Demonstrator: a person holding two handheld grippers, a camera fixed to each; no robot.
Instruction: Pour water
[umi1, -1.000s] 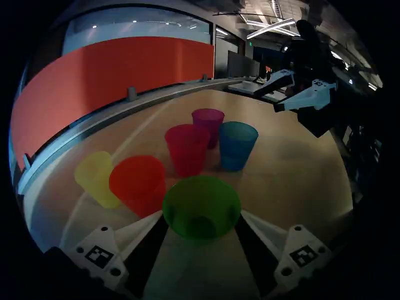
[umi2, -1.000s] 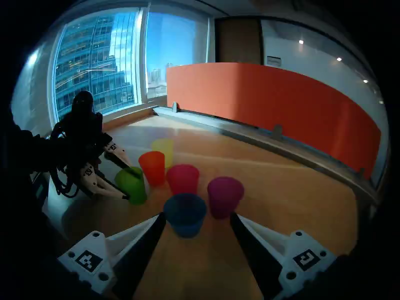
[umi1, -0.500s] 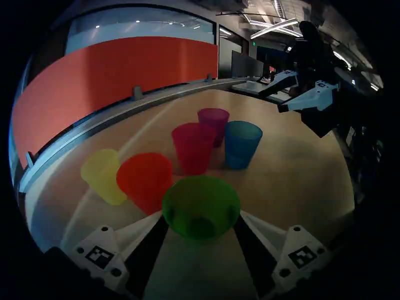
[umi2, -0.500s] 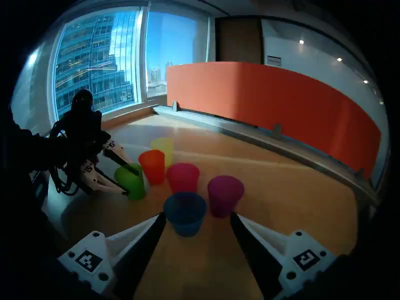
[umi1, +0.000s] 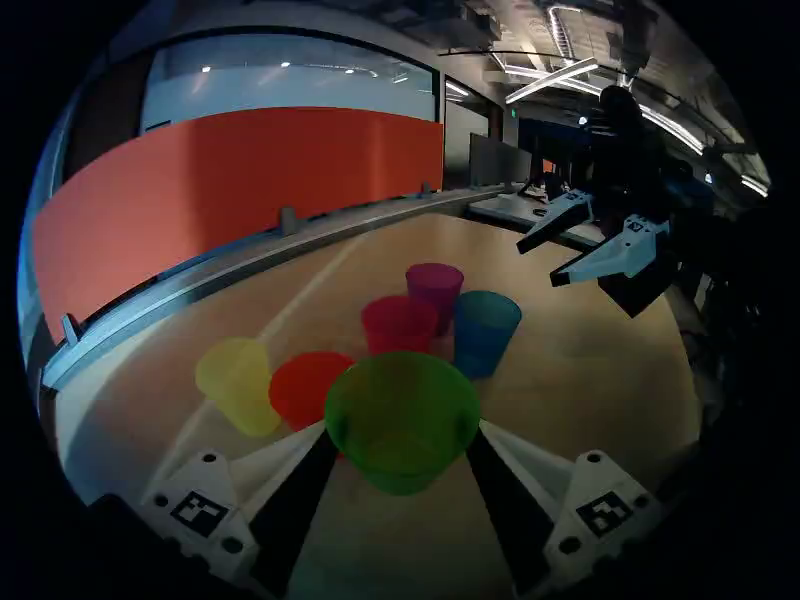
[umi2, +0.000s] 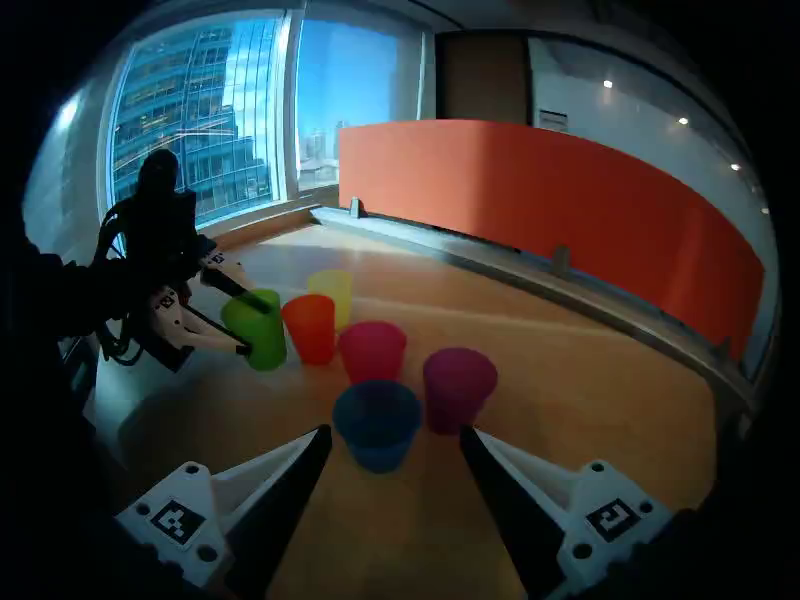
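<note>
My left gripper (umi1: 402, 442) is shut on a translucent green cup (umi1: 402, 405) and holds it upright above the wooden table (umi1: 590, 380). In the right gripper view the green cup (umi2: 255, 328) hangs beside the orange cup (umi2: 310, 328), with the left gripper (umi2: 222, 318) and a dark sleeve behind it. A blue cup (umi2: 377, 424) stands just ahead of my open right gripper (umi2: 395, 435), whose fingers do not touch it. Seen from the left, the right gripper (umi1: 590, 245) hovers open, beyond the blue cup (umi1: 485, 330). I cannot tell if any cup holds water.
Yellow (umi1: 238, 383), orange (umi1: 305, 385), red (umi1: 398, 325) and magenta (umi1: 434, 290) cups cluster on the table. An orange partition (umi2: 560, 200) and a metal rail line the far edge. Bare tabletop (umi2: 590, 400) lies right of the cups.
My left gripper has lifted the green cup off the table, so the other cups now sit lower in its view. The right gripper has hardly moved.
</note>
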